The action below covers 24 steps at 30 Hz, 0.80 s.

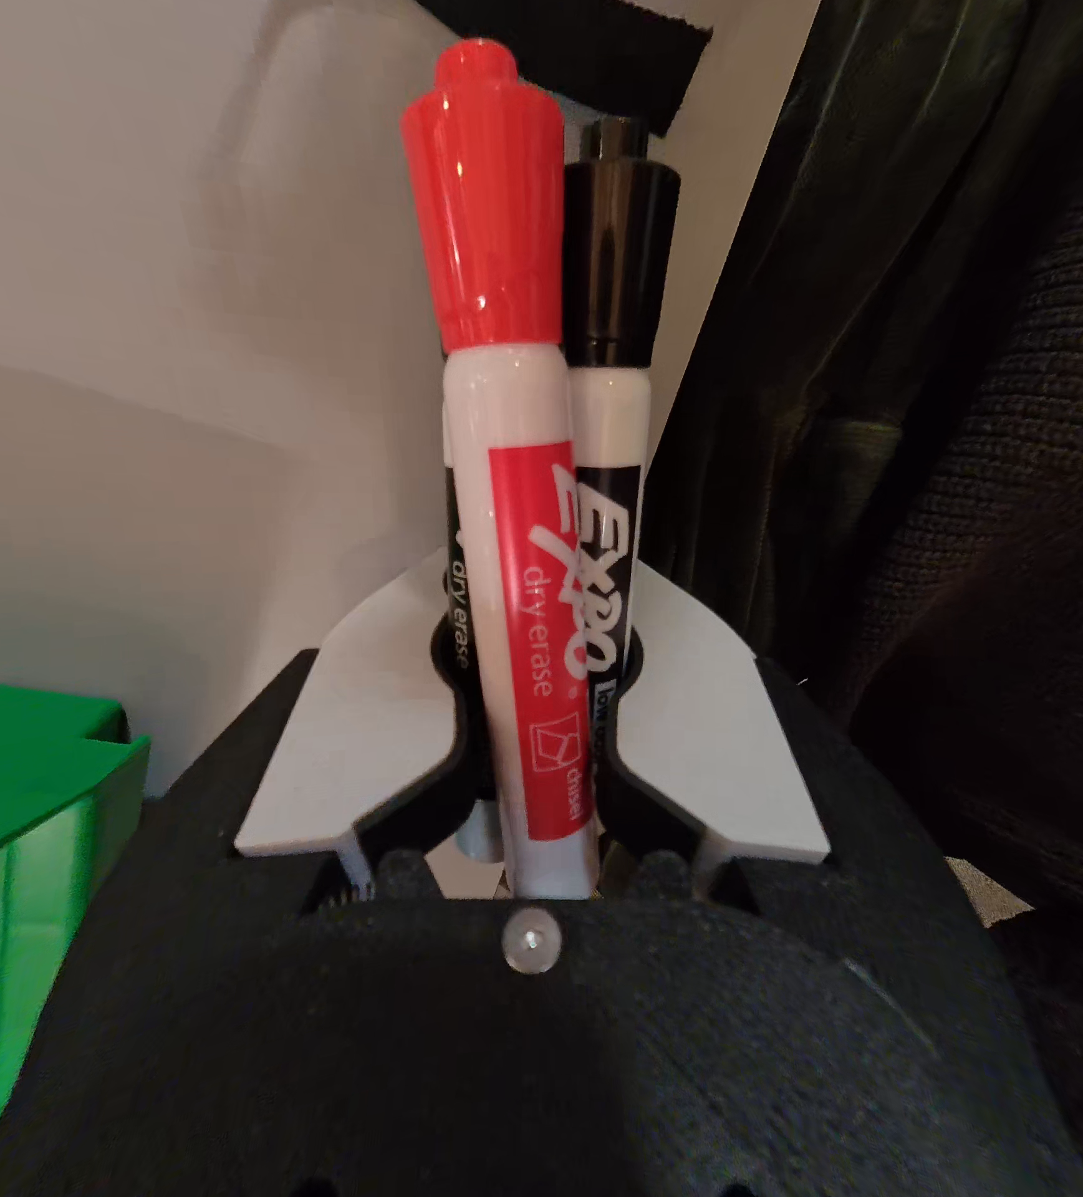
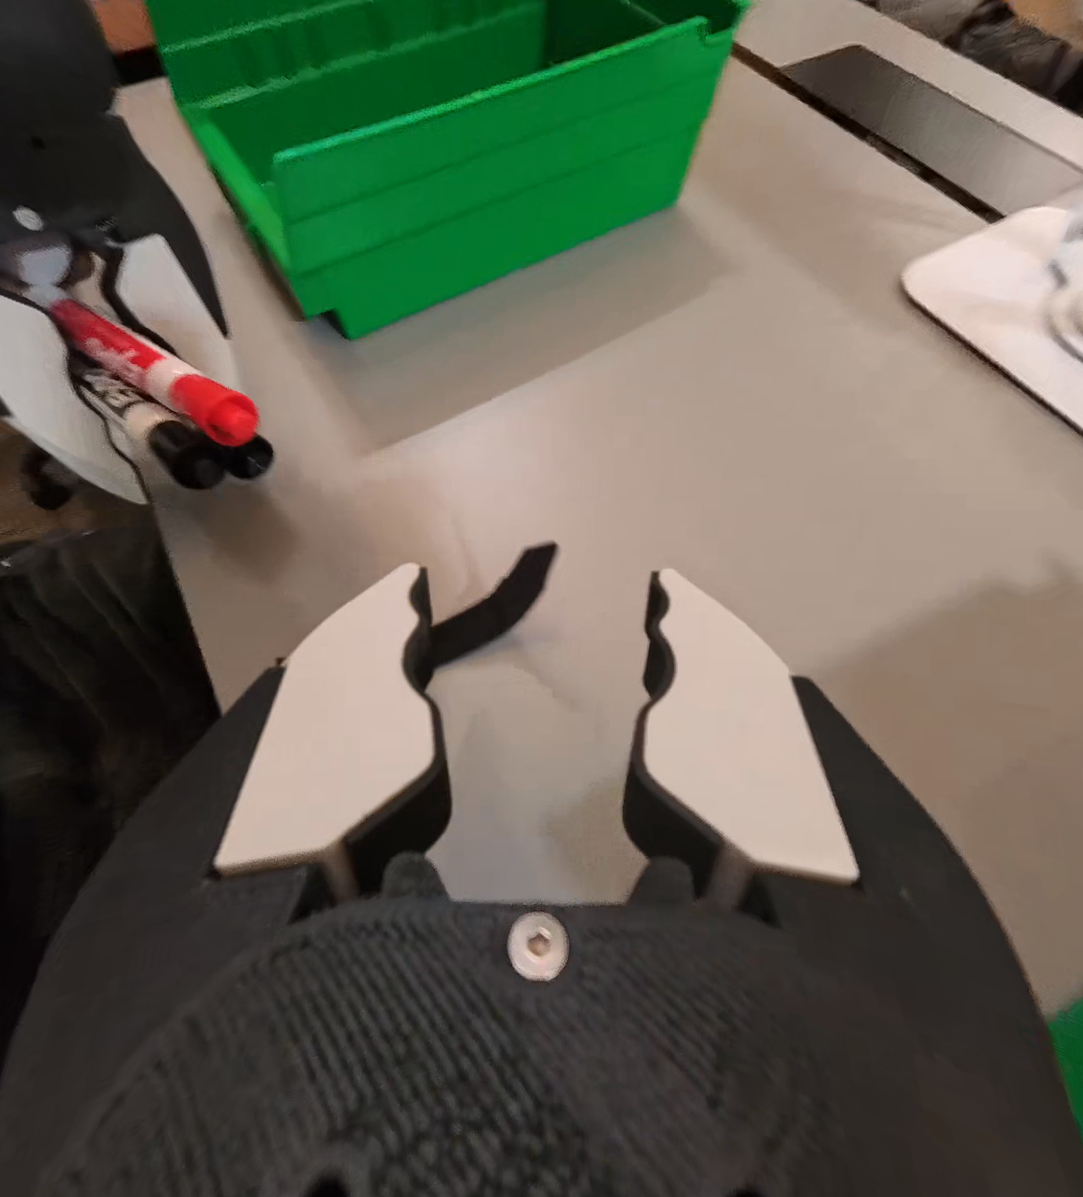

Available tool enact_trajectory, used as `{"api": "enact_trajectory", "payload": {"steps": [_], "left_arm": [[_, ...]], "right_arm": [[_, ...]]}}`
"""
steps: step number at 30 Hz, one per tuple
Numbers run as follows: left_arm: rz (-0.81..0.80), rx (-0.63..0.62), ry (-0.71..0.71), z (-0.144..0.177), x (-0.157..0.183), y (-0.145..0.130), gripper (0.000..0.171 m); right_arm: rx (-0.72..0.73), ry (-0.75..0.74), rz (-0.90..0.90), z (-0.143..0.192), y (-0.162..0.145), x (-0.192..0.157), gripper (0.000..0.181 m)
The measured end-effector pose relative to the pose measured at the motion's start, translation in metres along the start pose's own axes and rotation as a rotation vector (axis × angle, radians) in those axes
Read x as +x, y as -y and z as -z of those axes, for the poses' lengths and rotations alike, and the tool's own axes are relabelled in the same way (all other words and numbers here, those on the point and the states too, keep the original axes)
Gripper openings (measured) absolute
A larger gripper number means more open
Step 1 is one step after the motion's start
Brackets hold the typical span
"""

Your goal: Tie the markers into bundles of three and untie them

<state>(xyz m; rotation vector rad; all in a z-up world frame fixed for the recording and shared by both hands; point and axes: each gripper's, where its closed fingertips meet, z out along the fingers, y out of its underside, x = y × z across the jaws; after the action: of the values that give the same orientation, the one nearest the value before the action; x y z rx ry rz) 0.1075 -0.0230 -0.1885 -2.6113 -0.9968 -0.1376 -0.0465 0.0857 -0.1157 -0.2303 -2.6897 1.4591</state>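
My left gripper [image 1: 542, 573] is shut on a bundle of three dry-erase markers that point forward along its fingers. A red-capped marker [image 1: 500, 453] is in front, a black-capped one [image 1: 616, 291] is beside it on the right, and a third [image 1: 457, 583] is mostly hidden behind. In the right wrist view the same gripper [image 2: 137, 388] is at the upper left with the red marker [image 2: 163, 376] and two black caps [image 2: 215, 460] sticking out over the table edge. My right gripper [image 2: 537, 573] is open and empty just above a black strap [image 2: 493, 615] lying on the grey table [image 2: 720, 486].
A green plastic bin [image 2: 461, 194] stands at the far side of the table; its corner shows in the left wrist view [image 1: 27, 777]. A white flat base with a cable [image 2: 1011, 311] is at the right. Dark clothing [image 1: 914, 453] is close on the left gripper's right. There is about 20 cm between the tips of the two grippers. The left gripper is farther from the black strap [image 2: 493, 615], some 15 cm, than the right, some 7 cm.
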Motion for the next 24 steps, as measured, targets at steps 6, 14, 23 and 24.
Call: {"api": "enact_trajectory", "payload": {"steps": [6,14,23,24], "left_arm": [[-0.005,0.0,0.002,0.0,0.001,0.003,0.044],[0.002,-0.004,-0.004,-0.001,0.001,0.001,0.044],[0.003,-0.011,-0.005,-0.002,0.001,0.001,0.044],[0.002,-0.014,-0.005,-0.002,0.002,0.001,0.044]], "right_arm": [[-0.044,0.153,-0.192,-0.032,-0.031,-0.01,0.056],[-0.218,0.041,-0.094,-0.057,-0.045,-0.005,0.003],[-0.756,-0.354,0.118,0.018,-0.074,0.035,0.004],[-0.762,-0.346,0.131,0.014,-0.076,0.034,0.009]]}}
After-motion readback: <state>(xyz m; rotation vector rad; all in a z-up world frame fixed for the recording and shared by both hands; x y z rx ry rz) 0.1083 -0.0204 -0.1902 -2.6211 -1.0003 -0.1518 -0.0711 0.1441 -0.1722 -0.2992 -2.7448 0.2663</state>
